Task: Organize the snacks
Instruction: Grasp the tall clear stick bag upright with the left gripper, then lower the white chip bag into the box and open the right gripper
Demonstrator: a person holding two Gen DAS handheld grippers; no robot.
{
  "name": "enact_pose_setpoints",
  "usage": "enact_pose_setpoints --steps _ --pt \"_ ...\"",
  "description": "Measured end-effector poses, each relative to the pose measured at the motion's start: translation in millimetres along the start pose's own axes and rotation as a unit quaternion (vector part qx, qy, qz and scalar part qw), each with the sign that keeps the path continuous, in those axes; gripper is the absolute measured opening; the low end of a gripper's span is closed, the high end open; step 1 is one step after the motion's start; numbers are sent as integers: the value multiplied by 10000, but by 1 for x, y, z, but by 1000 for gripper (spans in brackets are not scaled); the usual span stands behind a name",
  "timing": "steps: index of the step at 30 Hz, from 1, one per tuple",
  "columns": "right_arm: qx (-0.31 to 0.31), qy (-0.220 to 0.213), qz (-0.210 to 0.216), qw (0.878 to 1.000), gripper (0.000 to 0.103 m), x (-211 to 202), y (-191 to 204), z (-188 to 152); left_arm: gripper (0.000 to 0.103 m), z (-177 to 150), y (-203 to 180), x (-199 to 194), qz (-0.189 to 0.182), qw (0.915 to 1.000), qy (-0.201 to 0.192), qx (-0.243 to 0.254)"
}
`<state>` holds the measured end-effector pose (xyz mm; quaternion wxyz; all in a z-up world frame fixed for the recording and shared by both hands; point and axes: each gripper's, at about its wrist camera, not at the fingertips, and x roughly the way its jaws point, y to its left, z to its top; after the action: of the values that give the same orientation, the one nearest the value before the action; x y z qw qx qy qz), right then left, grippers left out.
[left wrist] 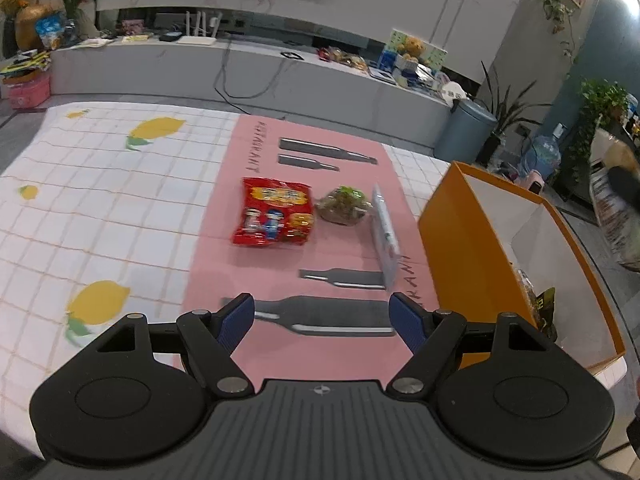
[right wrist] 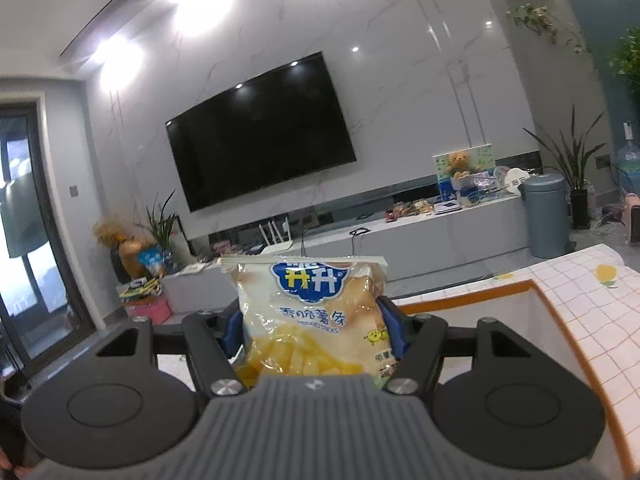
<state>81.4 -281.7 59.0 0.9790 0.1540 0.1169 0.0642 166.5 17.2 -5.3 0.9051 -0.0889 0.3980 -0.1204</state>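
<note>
Yellow potato-stick bag [right wrist: 316,320] sits clamped in the right gripper [right wrist: 314,328], raised beside the orange box [right wrist: 460,294]; lowering it inside looks next. Left gripper [left wrist: 322,318] hangs wide open, empty, short of the red snack bag [left wrist: 274,212] on the pink mat [left wrist: 224,260].

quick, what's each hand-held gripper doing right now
Left hand-held gripper: open, holding nothing, above the pink mat.
Right hand-held gripper: closed on the yellow potato stick bag.
</note>
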Motion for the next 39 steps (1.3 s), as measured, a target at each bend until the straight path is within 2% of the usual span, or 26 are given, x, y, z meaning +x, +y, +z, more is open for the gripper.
enact_pose_setpoints --steps 5,9,12,16,20,22,23,24,28,30,33,39 --pt "315 -123 -41 9994 64 -7 -12 3 90 14 -25 23 -99 9998 -65 185" --pt "321 -147 -63 9994 64 -9 -8 2 90 23 -43 49 -223 9995 19 210" --pt "546 -151 193 9982 64 -3 -16 3 90 33 -52 71 -450 9981 82 414" --pt "841 -251 325 9956 64 -10 -26 6 90 41 -59 103 -213 9979 242 554" --pt "1033 -298 354 9936 64 -14 -30 9 83 42 -60 125 -99 9976 429 536" --pt "1016 -345 379 9935 64 -18 -28 10 73 42 -62 135 -166 9971 564 475" --pt "951 -365 390 9940 64 -19 -27 11 55 41 -62 140 -174 9968 662 422" --pt "898 -371 405 9944 65 -19 -26 11 42 41 -63 144 -204 9963 745 366" --pt "736 -366 430 9957 65 -19 -23 13 10 39 -71 152 -36 9966 725 381" --pt "695 -336 394 9962 65 -16 -24 14 9 37 -74 151 62 9968 673 437" --pt "624 -302 305 9971 65 -16 -24 14 8 35 -77 137 -29 9972 553 508" --pt "626 -166 72 9979 64 -19 -27 14 8 23 -77 83 -502 9969 179 574"
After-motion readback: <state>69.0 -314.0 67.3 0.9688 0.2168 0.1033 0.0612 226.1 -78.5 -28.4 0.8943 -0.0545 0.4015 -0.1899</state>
